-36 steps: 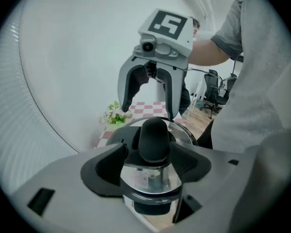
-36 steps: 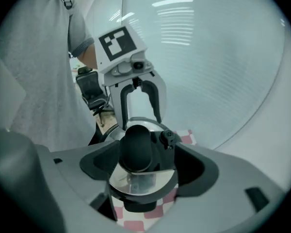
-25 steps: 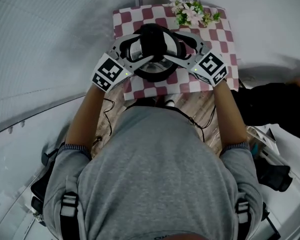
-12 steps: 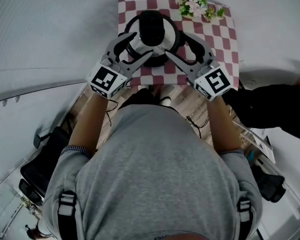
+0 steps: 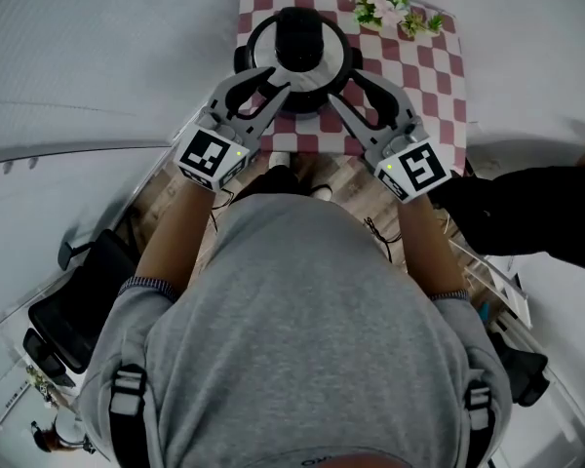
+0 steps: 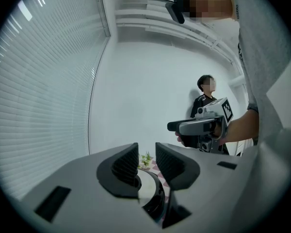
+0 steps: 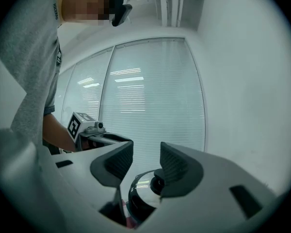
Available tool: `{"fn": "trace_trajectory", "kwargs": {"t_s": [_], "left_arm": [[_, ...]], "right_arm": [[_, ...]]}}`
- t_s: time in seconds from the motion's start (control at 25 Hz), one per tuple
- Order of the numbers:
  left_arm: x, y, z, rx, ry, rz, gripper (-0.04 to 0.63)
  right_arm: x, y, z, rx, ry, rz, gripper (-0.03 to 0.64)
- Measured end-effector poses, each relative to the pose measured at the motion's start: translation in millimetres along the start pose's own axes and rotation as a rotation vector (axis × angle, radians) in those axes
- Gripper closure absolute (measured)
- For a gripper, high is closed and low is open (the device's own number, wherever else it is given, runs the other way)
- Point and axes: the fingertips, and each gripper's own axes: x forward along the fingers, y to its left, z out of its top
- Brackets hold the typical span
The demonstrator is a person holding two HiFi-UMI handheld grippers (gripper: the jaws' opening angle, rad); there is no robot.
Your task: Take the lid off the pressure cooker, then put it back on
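Left gripper (image 6: 146,161): jaws stand partly open and have just been closing. Nothing is between the pads; through the narrow gap I see only the far wall and the flowers (image 6: 146,158). The gripper points roughly level.

Right gripper (image 7: 145,165): also partly open, jaws have just been closing, and it too has hold of nothing. The gap between its pads shows only the window blinds (image 7: 145,101).

Pressure cooker (image 5: 299,57): stands on the red-and-white checkered cloth (image 5: 424,76), toward the far left part of it. The lid (image 5: 317,74) is on the pot, silver with a black knob in the middle. In both gripper views the lid lies below the jaws and just beyond them, not between them.

In the head view I hold the two grippers at the near side of the cooker, left one at its left, right one at its right, tips angled in toward each other. Their tips overlap the cooker's near rim in that view. I cannot tell whether either one touches it.

The flowers sit on the cloth's far right corner, apart from the cooker.

A second person in dark clothing (image 6: 203,106) stands by the far wall in the left gripper view.
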Motion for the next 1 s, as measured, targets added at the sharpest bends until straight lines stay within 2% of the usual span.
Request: {"fn": "trace_trajectory", "kwargs": {"t_s": [0.08, 0.16, 0.32, 0.52, 0.68, 1.0], "left_arm": [[-2.6, -8.4, 2.6, 0.003, -0.004, -0.005, 0.519], [-4.9, -17.4, 2.0, 0.003, 0.002, -0.016, 0.547], [-11.2, -28.9, -0.5, 0.001, -0.001, -0.016, 0.577], [-19.1, -32.1, -4.3, 0.0, 0.011, -0.012, 0.578], [-24.7, -28.8, -4.4, 0.005, 0.017, 0.008, 0.578], [-30.7, -24.1, 6.6, 0.011, -0.013, 0.049, 0.577]], "right_arm": [[-4.6, 3.3, 1.9, -0.006, -0.009, -0.001, 0.443], [-7.3, 6.3, 0.7, -0.007, -0.01, 0.0, 0.465], [-10.5, 9.8, -7.0, -0.006, 0.008, -0.011, 0.5], [-12.1, 12.9, -2.5, -0.001, -0.024, -0.056, 0.612], [-14.6, 13.7, -10.2, -0.021, 0.01, -0.062, 0.612], [-18.1, 19.9, 2.6, -0.046, 0.002, -0.059, 0.612]]}}
